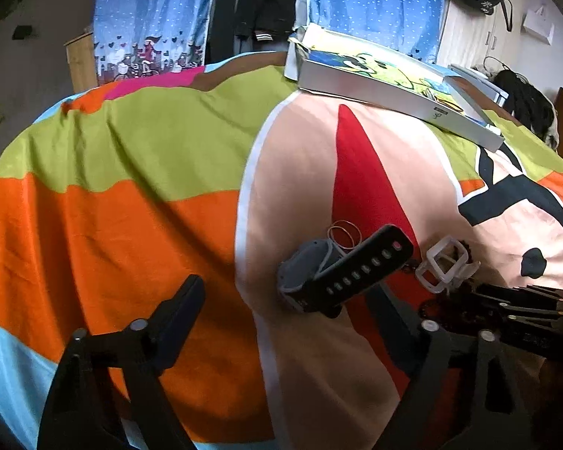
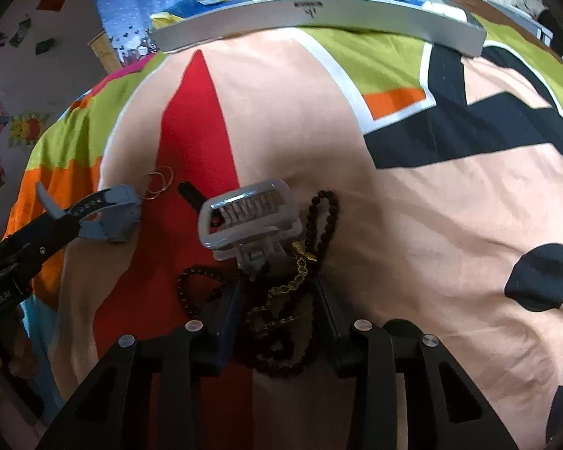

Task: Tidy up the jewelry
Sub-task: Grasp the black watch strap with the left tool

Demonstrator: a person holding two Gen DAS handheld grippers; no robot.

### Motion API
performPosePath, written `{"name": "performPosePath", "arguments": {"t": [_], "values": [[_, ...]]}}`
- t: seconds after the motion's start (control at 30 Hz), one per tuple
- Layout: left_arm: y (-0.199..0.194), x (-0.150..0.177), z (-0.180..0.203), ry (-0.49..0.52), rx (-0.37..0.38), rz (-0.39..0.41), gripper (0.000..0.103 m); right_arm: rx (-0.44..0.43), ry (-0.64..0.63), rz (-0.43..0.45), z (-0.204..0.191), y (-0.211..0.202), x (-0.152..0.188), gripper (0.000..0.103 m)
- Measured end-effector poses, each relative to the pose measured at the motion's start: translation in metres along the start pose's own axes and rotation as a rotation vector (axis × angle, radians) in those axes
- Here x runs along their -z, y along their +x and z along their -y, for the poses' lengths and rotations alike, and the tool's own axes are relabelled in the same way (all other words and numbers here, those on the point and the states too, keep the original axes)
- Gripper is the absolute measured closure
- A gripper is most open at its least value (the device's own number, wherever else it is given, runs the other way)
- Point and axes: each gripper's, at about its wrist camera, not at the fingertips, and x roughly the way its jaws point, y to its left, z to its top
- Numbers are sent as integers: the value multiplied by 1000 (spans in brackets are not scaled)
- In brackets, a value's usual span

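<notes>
On the colourful blanket (image 1: pixel 131 225) lies a black-strapped watch with a grey body (image 1: pixel 341 273) (image 2: pixel 109 213). My left gripper (image 1: pixel 289 300) is open, and the watch rests against its right finger. Thin wire rings (image 1: pixel 343 234) (image 2: pixel 159 183) lie just beyond the watch. A white hair claw clip (image 1: pixel 446 262) (image 2: pixel 247 213) sits to the right. My right gripper (image 2: pixel 279 318) is open, straddling a gold chain (image 2: pixel 281 292) tangled with dark bead strings (image 2: pixel 322 217). The clip's hinge lies just ahead of its fingertips.
A flat grey box with a cartoon lid (image 1: pixel 375 90) (image 2: pixel 319 18) lies at the far side of the blanket. Blue curtains (image 1: pixel 150 18) and hanging clothes stand behind. Bare blanket stretches to the left (image 1: pixel 112 150) and to the right (image 2: pixel 450 225).
</notes>
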Motion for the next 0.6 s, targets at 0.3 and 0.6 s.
{"name": "performPosePath", "arguments": {"t": [0.3, 0.6], "values": [[2, 1, 5, 8, 82, -11, 77, 3, -1, -1, 1, 3, 0, 90], [-3, 6, 11, 1, 103, -13, 83, -19, 14, 32, 2, -6, 3, 99]]}}
